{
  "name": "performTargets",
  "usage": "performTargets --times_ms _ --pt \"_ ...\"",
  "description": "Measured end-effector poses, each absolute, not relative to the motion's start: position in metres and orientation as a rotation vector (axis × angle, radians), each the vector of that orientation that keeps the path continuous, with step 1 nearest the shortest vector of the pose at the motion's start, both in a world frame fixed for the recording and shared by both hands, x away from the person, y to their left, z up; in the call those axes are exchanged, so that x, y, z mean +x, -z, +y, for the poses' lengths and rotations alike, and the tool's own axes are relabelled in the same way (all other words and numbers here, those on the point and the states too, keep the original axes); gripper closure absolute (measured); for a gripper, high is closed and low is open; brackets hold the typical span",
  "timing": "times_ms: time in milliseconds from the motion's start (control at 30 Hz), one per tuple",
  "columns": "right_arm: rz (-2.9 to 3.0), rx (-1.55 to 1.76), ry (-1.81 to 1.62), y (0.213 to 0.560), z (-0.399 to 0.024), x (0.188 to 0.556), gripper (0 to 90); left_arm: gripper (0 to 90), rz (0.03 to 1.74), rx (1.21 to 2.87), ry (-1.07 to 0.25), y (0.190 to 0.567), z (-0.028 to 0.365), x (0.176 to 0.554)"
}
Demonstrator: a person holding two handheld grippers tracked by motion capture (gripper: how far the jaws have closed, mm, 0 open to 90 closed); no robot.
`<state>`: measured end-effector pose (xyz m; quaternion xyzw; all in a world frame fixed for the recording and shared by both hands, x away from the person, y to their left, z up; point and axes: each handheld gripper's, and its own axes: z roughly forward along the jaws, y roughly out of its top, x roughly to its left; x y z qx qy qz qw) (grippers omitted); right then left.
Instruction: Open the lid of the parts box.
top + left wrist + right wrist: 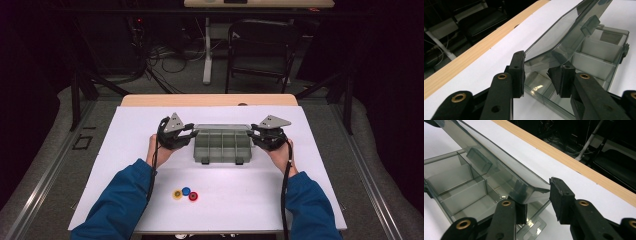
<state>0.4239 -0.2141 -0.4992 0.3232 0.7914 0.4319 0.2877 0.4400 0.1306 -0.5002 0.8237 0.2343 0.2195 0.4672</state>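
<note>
The box (222,145) lies mid-table, long axis running left to right, with one gripper at each end. The left gripper (537,72) and right gripper (537,200) each straddle a corner of the half-raised lid (559,37); whether the pads press it cannot be told.

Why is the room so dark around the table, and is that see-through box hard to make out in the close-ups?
High view: light falls on the white table alone; the surroundings sink into black. Left gripper view: the clear lid is sharp, with a small glare spot on the box floor. Right gripper view: the lid's edge reflects the dark pads.
</note>
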Motion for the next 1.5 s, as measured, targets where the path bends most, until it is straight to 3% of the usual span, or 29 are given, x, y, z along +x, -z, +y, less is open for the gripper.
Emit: performTargets --times_ms 533,1500 --pt "2.085 0.912 -1.187 0.502 -0.217 0.440 72.3 68.9 0.628 1.964 -0.449 0.495 0.135 0.460" --pt "2.070 1.031 -1.248 0.500 -0.224 0.464 79.3 76.7 0.722 1.908 -0.425 0.501 0.135 0.487"
